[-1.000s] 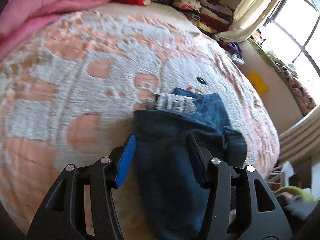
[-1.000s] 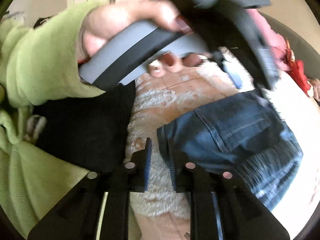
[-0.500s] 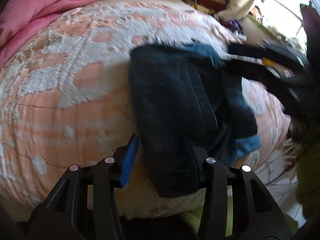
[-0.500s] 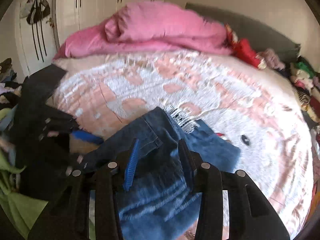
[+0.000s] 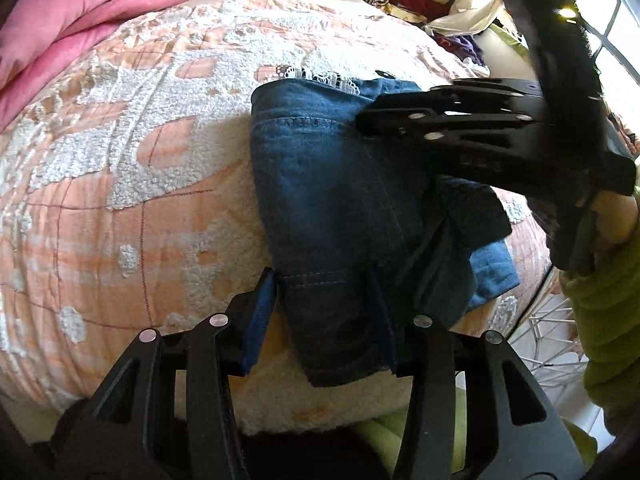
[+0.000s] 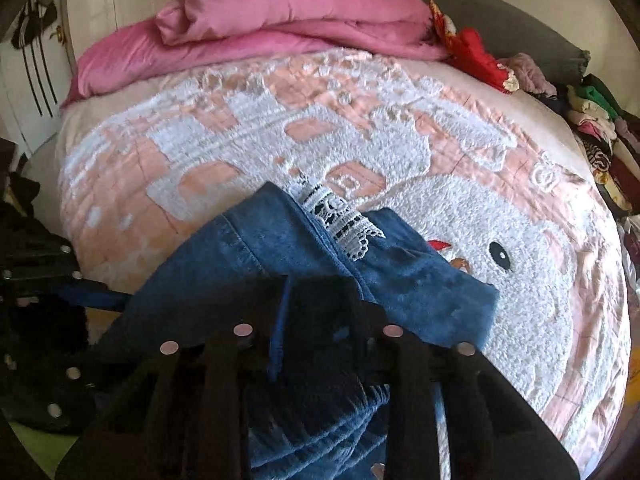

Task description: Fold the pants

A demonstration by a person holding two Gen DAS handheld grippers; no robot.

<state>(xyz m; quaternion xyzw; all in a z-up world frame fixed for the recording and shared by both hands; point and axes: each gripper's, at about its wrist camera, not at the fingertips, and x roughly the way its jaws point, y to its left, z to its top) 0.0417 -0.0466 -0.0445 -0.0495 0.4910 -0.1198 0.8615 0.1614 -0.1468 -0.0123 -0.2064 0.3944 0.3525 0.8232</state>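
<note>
Blue denim pants [image 5: 332,184] lie folded on the peach-and-white bed cover [image 5: 120,160], white lace trim [image 5: 320,78] at their far end. My left gripper [image 5: 324,284] straddles their near end at the bed's edge. Its blue pad only meets the cloth at the tip, and bed cover shows beside it, so it stands open. My right gripper [image 5: 360,124] comes in from the right with its tips down on the pants' far part. In its own view the right gripper [image 6: 320,292] is dark and blurred. Its jaws are closing with denim [image 6: 248,264] between them.
A pink duvet [image 6: 260,12] is heaped at the head of the bed. Piles of clothes [image 6: 600,132] line the far right side. A green sleeve [image 5: 600,320] and a white wire basket [image 5: 540,340] are off the bed's right edge.
The right gripper swung from facing the other hand to over the pants, then lower onto them. The left gripper drew back toward the bed's near edge, and the pants' end now lies between its fingers.
</note>
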